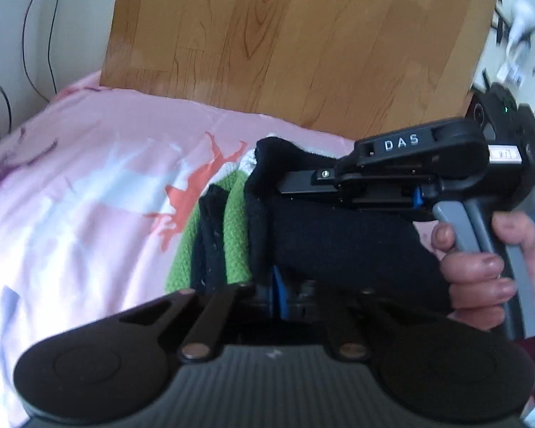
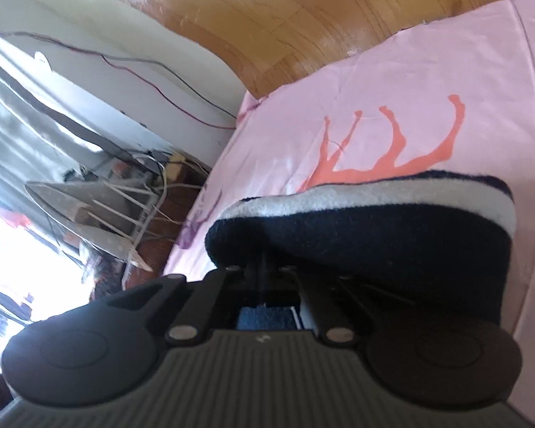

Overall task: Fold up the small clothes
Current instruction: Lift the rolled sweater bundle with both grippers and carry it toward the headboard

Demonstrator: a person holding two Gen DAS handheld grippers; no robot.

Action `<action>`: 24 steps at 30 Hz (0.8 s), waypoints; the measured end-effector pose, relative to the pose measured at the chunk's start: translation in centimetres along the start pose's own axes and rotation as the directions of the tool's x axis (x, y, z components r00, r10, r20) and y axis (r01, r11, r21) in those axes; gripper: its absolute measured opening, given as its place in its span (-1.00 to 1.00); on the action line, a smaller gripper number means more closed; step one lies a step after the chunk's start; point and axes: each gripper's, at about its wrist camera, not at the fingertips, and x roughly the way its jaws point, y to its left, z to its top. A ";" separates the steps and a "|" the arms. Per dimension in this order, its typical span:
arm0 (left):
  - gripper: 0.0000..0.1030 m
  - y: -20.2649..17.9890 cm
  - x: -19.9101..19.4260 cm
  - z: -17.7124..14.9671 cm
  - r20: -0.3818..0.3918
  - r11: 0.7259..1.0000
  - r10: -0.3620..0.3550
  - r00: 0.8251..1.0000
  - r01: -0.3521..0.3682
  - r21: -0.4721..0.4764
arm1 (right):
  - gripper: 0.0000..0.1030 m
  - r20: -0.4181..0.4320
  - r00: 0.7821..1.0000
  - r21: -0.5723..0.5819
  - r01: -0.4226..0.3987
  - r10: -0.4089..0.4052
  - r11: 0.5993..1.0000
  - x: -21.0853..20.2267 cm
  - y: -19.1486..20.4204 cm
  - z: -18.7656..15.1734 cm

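A small knit garment [image 1: 232,228] with black, green and white stripes lies bunched on a pink bed sheet [image 1: 89,196]. My left gripper [image 1: 278,285] is at its near edge, jaws close together, with the black fabric lying over the tips. My right gripper [image 1: 278,183], held by a hand [image 1: 481,267], reaches in from the right and pinches the black upper edge. In the right wrist view the black fabric with a white stripe [image 2: 374,235] drapes over the shut right gripper [image 2: 264,267] and hides its fingertips.
The pink sheet [image 2: 374,89] carries an orange animal print [image 2: 392,157]. Beyond the bed edge is wooden floor [image 1: 285,35]. Cables run along a white wall [image 2: 142,64], and a white rack with cords [image 2: 100,207] stands by the bed.
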 end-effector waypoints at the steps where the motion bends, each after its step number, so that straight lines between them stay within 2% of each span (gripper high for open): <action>1: -0.89 0.2 -0.1 0.1 -0.002 1.000 -0.003 1.000 0.003 -0.012 | -0.99 0.004 1.000 -0.017 0.008 -0.008 1.000 -0.1 0.2 -0.2; 7: -0.89 -0.4 -0.1 -0.6 0.012 0.999 0.033 0.999 -0.033 0.002 | -0.98 0.040 0.999 -0.026 0.022 -0.021 0.999 0.1 0.3 -0.6; 8: -0.89 -0.4 -0.2 -0.6 0.010 0.999 0.034 0.999 -0.034 -0.001 | -0.90 0.052 0.998 -0.041 0.027 -0.025 0.999 -0.2 0.6 -0.8; 10: -0.89 -0.4 -0.5 -0.6 0.005 1.000 0.027 1.000 -0.027 -0.004 | -0.69 0.089 0.995 -0.085 0.042 -0.035 0.995 -1.2 1.5 -1.5; 12: -0.86 -0.1 -1.0 -0.3 0.000 1.000 0.012 1.000 -0.012 -0.003 | 0.06 0.150 0.988 -0.145 0.052 -0.030 0.988 -3.1 2.5 -2.6; 14: -0.59 0.2 -1.8 0.1 0.007 1.000 -0.021 1.000 0.021 -0.009 | 0.26 0.223 0.975 -0.193 0.061 -0.017 0.979 -5.6 3.0 -3.8; 15: -0.20 0.3 -2.4 0.5 0.023 0.999 -0.044 0.999 0.044 -0.015 | 0.33 0.251 0.968 -0.209 0.069 -0.015 0.976 -6.8 3.0 -4.3; 16: 0.47 0.2 -2.9 0.7 0.048 0.999 -0.040 0.998 0.041 -0.015 | 0.39 0.276 0.961 -0.214 0.081 -0.019 0.973 -8.1 2.8 -4.9; 17: 0.74 0.1 -3.4 0.9 0.087 1.000 -0.009 0.996 0.010 -0.009 | 0.53 0.299 0.954 -0.205 0.098 -0.033 0.974 -9.2 2.3 -5.3; 18: 0.85 0.0 -3.9 1.2 0.128 1.000 0.021 0.992 -0.022 0.001 | 0.65 0.316 0.947 -0.184 0.117 -0.054 0.976 -10.1 1.6 -5.7; 20: 0.85 0.1 -4.3 1.9 0.151 1.000 0.027 0.988 -0.029 0.010 | 0.67 0.329 0.940 -0.115 0.139 -0.094 0.984 -11.7 -0.3 -6.4; 24: 0.90 1.2 -3.2 3.4 0.109 0.999 0.037 0.993 -0.035 -0.019 | 0.70 0.293 0.949 0.034 0.110 -0.115 0.993 -13.2 -4.4 -7.8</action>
